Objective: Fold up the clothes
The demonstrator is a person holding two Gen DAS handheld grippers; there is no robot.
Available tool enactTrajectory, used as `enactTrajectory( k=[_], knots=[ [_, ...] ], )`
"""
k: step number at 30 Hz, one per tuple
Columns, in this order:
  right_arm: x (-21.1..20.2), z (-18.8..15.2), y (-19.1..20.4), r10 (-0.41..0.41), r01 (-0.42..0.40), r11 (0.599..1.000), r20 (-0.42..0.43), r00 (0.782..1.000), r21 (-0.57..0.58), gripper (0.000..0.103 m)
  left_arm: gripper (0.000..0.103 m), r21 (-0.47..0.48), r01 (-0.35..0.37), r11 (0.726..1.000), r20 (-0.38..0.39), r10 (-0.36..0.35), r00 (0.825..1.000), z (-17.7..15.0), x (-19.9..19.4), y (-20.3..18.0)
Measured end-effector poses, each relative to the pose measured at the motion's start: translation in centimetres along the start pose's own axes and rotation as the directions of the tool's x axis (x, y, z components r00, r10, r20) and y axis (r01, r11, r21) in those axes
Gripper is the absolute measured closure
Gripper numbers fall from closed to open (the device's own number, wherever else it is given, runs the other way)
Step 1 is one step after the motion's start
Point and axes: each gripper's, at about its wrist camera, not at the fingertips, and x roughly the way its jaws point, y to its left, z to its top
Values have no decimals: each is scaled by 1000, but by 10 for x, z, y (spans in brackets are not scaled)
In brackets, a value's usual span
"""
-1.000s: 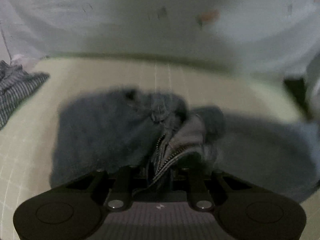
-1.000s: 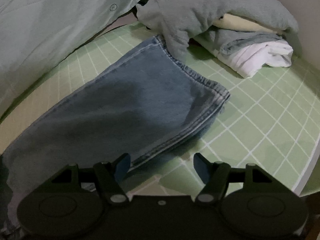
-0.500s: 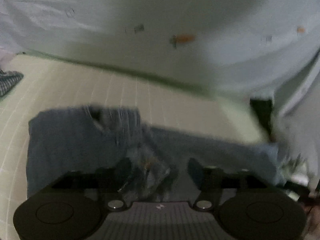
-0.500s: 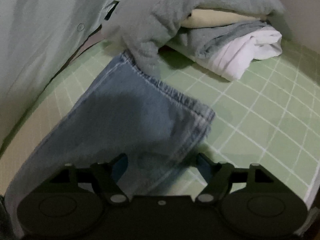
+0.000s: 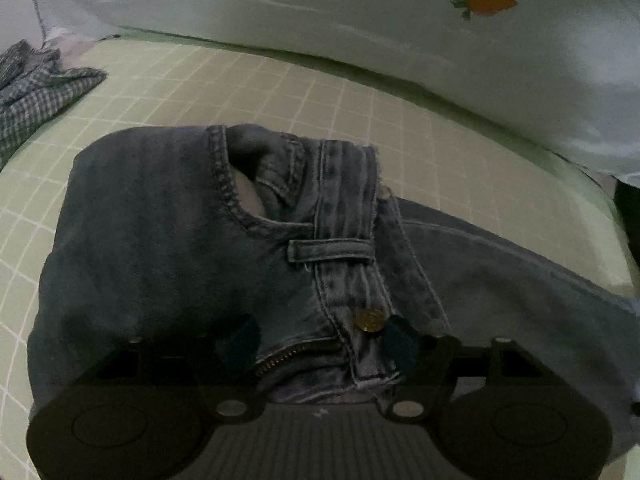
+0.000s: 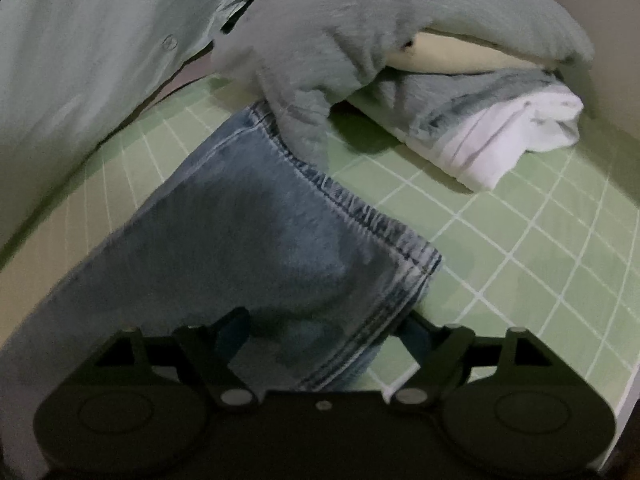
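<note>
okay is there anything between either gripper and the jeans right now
Nothing visible. The left gripper is over the waistband of the jeans, its jaws just opened around the fly. The right gripper is over the leg hem, jaws open. A grey garment from the nearby pile drapes onto the hem's far corner.

The left gripper [image 5: 320, 340] has just let go of the jeans' [image 5: 160, 248] fly, jaws spreading. The right gripper [image 6: 324, 340] has opened wider over the hem.
</note>
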Motion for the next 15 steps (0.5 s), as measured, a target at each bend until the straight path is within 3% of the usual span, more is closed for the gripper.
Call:
enactTrajectory(
  k=[2,3,8,15],
  knots=[
    [1,-1,4,-17,17,999,0,1000,-33,21,2,-12,32,999,-29,-32,999,5,3,-1],
    [1,-1,5,-24,24,999,2,1000,-39,21,1,-2,33,999,-41,-33,999,6,4,-4],
    [1,0,6,-82,83,996,23,996,-40,21,0,104,-55,993,-57,62,996,2,12,-26],
    [3,7,-10,-103,103,995,40,994,-11,16,0,101,-76,992,-74,84,994,4,16,-27]
  ],
)
